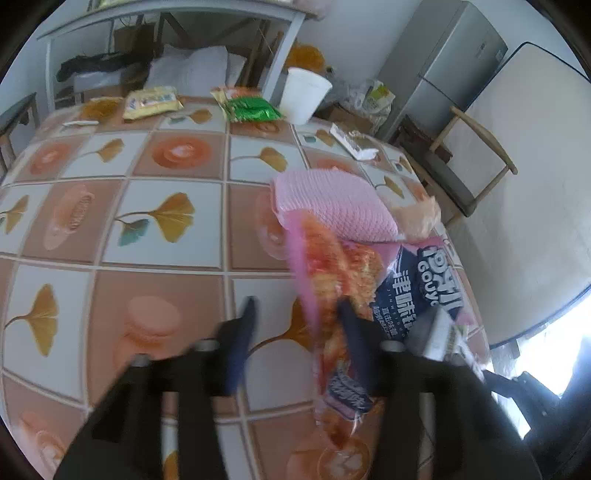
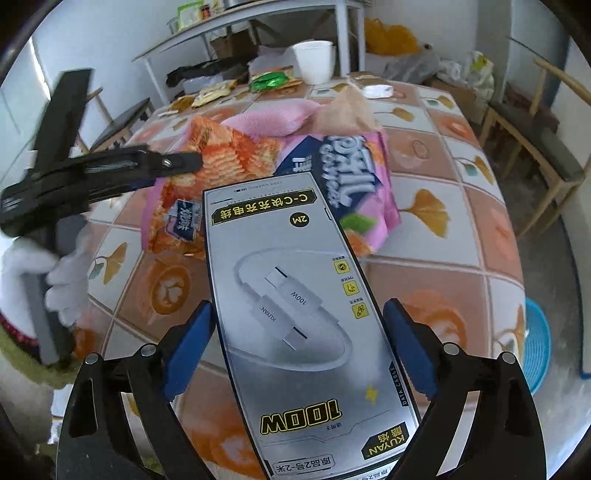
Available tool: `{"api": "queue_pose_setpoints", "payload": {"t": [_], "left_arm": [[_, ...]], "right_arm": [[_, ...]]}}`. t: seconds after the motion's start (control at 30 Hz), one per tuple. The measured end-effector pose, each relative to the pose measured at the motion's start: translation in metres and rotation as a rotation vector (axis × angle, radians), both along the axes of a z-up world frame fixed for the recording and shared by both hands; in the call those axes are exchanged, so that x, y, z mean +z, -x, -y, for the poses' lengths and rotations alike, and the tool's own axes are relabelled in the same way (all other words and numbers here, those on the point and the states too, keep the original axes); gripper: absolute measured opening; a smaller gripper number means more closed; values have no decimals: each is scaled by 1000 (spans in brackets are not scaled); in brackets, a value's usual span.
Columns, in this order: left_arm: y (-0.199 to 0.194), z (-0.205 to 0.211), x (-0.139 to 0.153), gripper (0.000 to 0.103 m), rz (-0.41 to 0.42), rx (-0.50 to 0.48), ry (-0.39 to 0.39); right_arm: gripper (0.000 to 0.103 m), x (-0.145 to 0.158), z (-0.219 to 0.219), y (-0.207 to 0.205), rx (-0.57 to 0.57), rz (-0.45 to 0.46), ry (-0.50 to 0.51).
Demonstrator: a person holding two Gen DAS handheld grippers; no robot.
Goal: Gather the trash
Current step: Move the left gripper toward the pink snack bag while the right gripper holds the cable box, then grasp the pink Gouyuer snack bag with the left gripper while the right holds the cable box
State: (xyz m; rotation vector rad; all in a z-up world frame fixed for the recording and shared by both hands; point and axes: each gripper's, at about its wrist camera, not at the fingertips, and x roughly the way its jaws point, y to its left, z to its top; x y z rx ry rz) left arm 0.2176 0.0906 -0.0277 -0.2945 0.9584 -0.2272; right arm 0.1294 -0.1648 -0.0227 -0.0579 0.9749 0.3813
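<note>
Left view, left to right: your desk wears a tiled oilcloth, peach and white squares with ginkgo leaves. Far edge holds a yellow snack packet, a green foil packet and a white paper cup. Behind them, a grey metal shelf frame with pillows under it. Your left claw is spread open; the orange-and-pink crinkled snack wrapper stands at its right finger, but motion blur hides whether they touch. Beyond it, a folded pink textured cloth, then a pink-and-navy snack bag. A grey fridge and a wooden chair stand against the right wall.

Right view: a white-gloved hand holds the other tool at left, its tip at the orange wrapper. Your right claw sits wide open, blue pads well apart either side of a grey printed cable box; neither pad touches it. The box overlaps the pink-and-navy bag. Another wooden chair at right, a blue basket below the desk edge.
</note>
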Motion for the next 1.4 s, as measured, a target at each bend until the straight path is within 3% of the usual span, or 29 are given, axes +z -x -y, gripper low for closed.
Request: {"api": "queue_pose_setpoints", "payload": {"t": [0.07,0.17,0.3,0.43,0.47,0.53,0.57,0.6,0.7,0.8,0.93,0.97,1.03,1.13,1.3,1.4], "left_arm": [[4,1,-1,15,-9,-8,20],[21,2,4,14,4,0,28],[57,-8,5,13,-2,92,85],[102,-13,-1,14,-6,168,116],[114,-14,-3,16,-17,175,124],[132,-12,-5,34,-57,149,132],[139,-11,-5,49,-68,131,140],[149,-9,-3,55,-72,104,153],[176,-7,6,60,-29,17,168],[190,-22,23,62,90,55,139],[177,-36,35,65,160,115,83],[165,-32,31,65,132,110,19],[151,-26,23,65,81,83,-8],[151,-22,12,60,31,34,77],[181,8,17,59,14,-210,150],[185,1,23,60,24,-189,161]], "right_arm": [[86,2,9,5,-23,-1,-26],[86,3,22,13,-67,-5,-72],[85,4,39,20,-118,-25,-160],[85,5,44,25,-152,-30,-185],[85,5,43,27,-155,-29,-190],[85,5,41,29,-160,-22,-185],[85,4,40,30,-163,-20,-179],[85,2,38,31,-169,-21,-176],[85,-3,36,32,-181,-29,-174],[85,-4,35,33,-199,-23,-176],[85,-4,33,31,-218,-29,-176],[85,-4,33,31,-222,-30,-177],[85,-3,31,30,-231,-33,-179],[85,-2,30,30,-237,-34,-173],[85,-4,28,32,-234,-30,-159],[84,-4,27,32,-230,-29,-154]]}}
